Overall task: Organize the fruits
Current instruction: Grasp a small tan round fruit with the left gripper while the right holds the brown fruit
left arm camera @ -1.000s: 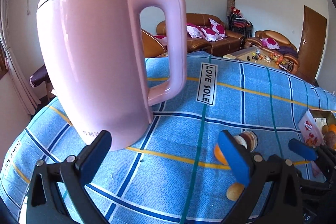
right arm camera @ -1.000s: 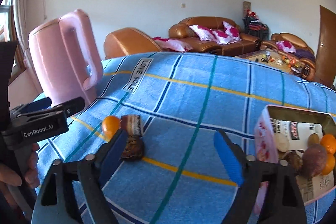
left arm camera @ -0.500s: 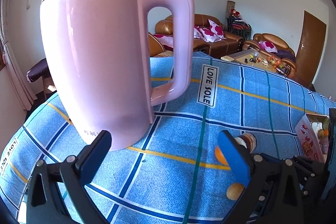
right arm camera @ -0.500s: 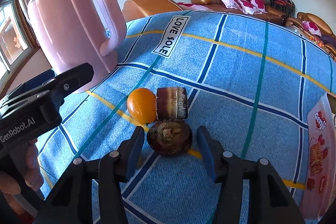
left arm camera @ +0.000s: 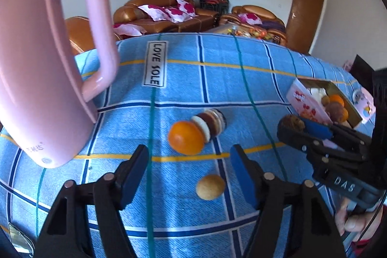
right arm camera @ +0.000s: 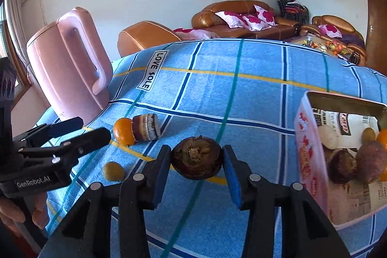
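Note:
My right gripper (right arm camera: 197,161) is shut on a dark brown round fruit (right arm camera: 196,157) and holds it above the blue cloth, left of the pink box (right arm camera: 312,156); the fruit also shows in the left wrist view (left arm camera: 291,123). The box (left arm camera: 302,100) holds several fruits. My left gripper (left arm camera: 188,166) is open and empty, low over the cloth. Between and ahead of its fingers lie an orange (left arm camera: 186,140), a brown layered piece (left arm camera: 211,122) touching it, and a small tan fruit (left arm camera: 210,186). They also show in the right wrist view: orange (right arm camera: 123,131), layered piece (right arm camera: 146,129), tan fruit (right arm camera: 113,171).
A tall pink kettle (left arm camera: 46,69) stands at the left on the blue checked cloth (left arm camera: 217,79). It also shows in the right wrist view (right arm camera: 67,71). Brown sofas (right arm camera: 241,18) stand beyond the table. A small pink lid (left arm camera: 365,105) lies by the box.
My right gripper closed on the dark brown fruit, lifted it and moved right toward the box. My left gripper turned right, from the kettle to the orange and tan fruit.

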Action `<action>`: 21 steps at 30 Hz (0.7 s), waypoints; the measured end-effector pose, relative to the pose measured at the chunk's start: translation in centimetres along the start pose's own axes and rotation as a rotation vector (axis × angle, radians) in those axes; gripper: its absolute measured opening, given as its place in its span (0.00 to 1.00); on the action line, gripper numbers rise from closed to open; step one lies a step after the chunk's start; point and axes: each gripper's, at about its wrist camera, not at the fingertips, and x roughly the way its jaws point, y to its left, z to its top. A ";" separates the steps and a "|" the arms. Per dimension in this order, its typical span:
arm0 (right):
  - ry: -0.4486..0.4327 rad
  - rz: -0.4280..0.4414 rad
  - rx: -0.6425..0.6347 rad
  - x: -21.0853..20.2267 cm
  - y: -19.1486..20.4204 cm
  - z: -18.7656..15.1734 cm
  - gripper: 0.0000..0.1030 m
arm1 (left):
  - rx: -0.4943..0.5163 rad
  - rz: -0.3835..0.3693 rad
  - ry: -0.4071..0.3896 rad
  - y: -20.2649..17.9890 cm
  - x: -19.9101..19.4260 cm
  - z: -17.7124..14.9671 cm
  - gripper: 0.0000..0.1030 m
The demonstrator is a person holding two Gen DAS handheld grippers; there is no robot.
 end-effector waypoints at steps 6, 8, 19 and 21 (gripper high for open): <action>0.003 0.005 0.032 0.2 -1.0 0.2 0.44 | 0.097 -0.041 0.081 -2.1 1.5 -0.8 0.61; 0.005 0.005 0.030 0.3 -0.9 0.2 0.44 | 0.121 -0.036 0.103 -2.7 1.9 -1.2 0.56; 0.011 0.010 0.023 0.4 -0.8 -0.1 0.44 | 0.065 -0.056 0.087 -1.4 1.7 -1.2 0.28; -0.005 0.009 0.010 0.1 -0.6 -0.1 0.44 | 0.059 -0.065 0.043 -1.3 1.0 -1.0 0.28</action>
